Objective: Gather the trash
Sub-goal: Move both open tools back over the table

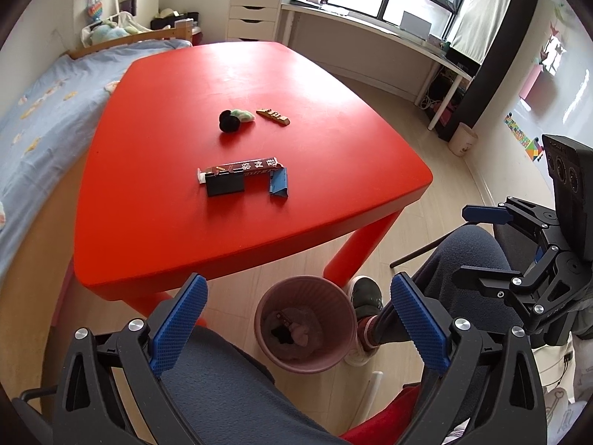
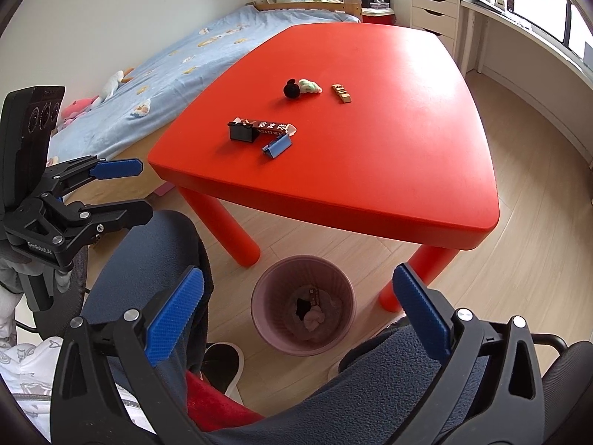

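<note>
A pink bin (image 1: 315,291) (image 2: 296,270) stands on the floor under the red table's (image 1: 178,85) (image 2: 370,74) near edge, with scraps lying inside. My left gripper (image 1: 298,296) and right gripper (image 2: 298,285) both hang above it, open and holding nothing. On the table lie a black ball (image 1: 228,121) (image 2: 291,90), a green-white wad (image 1: 245,115), a small brown wrapper (image 1: 274,115) (image 2: 341,93), a long brown wrapper (image 1: 244,166) (image 2: 267,126), a black box piece (image 1: 225,184) and a blue folded piece (image 1: 278,185) (image 2: 276,147).
A person's knees in grey trousers (image 1: 229,389) and a shoe (image 1: 365,293) flank the bin. A bed (image 2: 185,55) runs along the table's far side, with white drawers (image 1: 254,11) and a desk (image 1: 370,33) under the window. Another small bin (image 1: 462,139) stands by the desk.
</note>
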`<state>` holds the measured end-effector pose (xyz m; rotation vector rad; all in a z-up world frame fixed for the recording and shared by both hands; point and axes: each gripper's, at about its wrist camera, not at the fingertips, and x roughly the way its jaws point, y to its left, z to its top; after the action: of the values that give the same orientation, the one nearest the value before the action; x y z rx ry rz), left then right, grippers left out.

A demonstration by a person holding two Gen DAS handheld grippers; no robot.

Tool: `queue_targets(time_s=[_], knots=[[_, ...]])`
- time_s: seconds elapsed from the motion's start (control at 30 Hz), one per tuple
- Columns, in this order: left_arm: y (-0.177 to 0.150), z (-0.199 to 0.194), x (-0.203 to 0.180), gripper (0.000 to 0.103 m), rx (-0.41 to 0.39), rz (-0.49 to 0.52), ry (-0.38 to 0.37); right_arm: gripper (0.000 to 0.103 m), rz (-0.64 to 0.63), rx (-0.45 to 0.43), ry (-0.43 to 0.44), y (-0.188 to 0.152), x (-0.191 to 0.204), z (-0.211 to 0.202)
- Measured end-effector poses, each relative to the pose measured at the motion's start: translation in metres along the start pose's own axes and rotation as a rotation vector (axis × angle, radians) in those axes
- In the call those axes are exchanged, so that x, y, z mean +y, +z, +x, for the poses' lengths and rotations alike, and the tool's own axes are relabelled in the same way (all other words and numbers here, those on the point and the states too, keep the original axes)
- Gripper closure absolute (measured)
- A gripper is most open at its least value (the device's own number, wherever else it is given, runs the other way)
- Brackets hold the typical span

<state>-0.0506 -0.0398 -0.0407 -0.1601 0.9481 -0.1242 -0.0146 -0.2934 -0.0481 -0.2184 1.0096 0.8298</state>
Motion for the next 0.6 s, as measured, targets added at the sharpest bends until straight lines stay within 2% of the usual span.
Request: queue_targets(time_s=[0.3,0.6], knots=[[0.004,0.001,0.005,0.008,0.0,-0.012,-0.002,0.003,-0.005,-0.003,0.0,0.008,0.0,0.0],[0.033,-0.005,0.017,0.008,-0.04,0.0,0.027,0.003,-0.038,-0.043,-0.009,0.046,-0.005,-0.004]])
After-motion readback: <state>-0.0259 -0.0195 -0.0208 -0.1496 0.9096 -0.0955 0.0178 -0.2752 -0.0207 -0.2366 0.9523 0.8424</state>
